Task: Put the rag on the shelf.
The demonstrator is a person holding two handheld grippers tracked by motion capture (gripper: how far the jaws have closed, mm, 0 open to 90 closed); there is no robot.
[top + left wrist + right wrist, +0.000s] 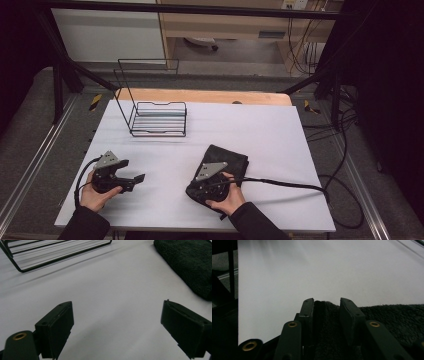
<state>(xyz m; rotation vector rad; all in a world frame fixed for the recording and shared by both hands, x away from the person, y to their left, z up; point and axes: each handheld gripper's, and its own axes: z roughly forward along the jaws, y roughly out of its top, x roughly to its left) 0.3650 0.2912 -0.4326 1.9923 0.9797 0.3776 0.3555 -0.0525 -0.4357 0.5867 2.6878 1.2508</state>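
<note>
Right gripper [326, 305] pinches my dark towel's [225, 161] edge on the white table [280, 135]; left gripper [117, 327] hangs spread wide, empty. Wire rack [157, 117] stands behind, well apart; towel pile reads close-up.

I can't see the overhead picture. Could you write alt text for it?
A person at a white table holds tongs in each hand: the right tongs grip a dark folded towel, while the left tongs are open above bare table. A black wire rack stands farther back on the left.
</note>
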